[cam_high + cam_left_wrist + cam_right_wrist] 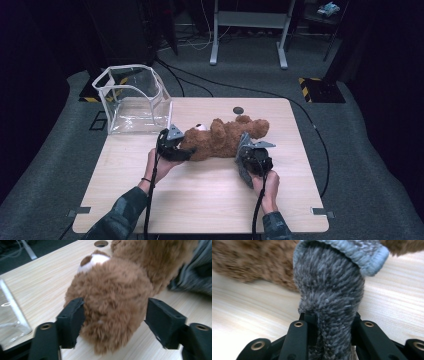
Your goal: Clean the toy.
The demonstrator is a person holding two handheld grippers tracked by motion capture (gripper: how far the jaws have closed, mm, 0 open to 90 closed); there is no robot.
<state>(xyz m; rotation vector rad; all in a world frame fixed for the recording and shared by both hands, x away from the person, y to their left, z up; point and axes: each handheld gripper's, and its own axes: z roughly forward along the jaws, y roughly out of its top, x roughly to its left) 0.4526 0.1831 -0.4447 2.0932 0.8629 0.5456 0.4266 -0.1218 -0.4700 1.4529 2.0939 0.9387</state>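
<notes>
Brown teddy bear [222, 137] lying on its side on wooden table [200, 195], stretched between the two claws. Head end with white muzzle [200, 127] toward left gripper [172, 150], other end toward right gripper [250, 157].

Left gripper [113, 320]: jaws spread either side of a rounded furry part of the bear [112, 297]. Left jaw edge just touching fur, right jaw standing off with a visible gap to the fur. Not clenched, released around the bear, nothing pinched. White muzzle [93, 260] just beyond the jaws, round table hole [101, 243] farther past it.

Right gripper [332, 322]: jaws clamped on grey knitted fabric [329, 290], fuzzy, with lighter blue-grey ribbed hem [359, 255] at the far end. Fabric rising straight out from between the jaws, pulled taut away from the claw. Brown bear fur [249, 262] just beyond and to the left of the fabric. Whether the fabric sits on the bear or beside it: cannot tell.

Same grey fabric [192, 275] seen from left gripper view, off to the right of the bear, blurred.

Clear plastic bin [132, 97] with white rim on the table's far left corner, beyond left gripper, apart from the bear. Bin wall [10, 315] at left of left gripper's jaws.

Person's left hand [160, 167] and right hand [267, 185] holding the claws from the near side; camouflage sleeve [120, 215] on left forearm.
</notes>
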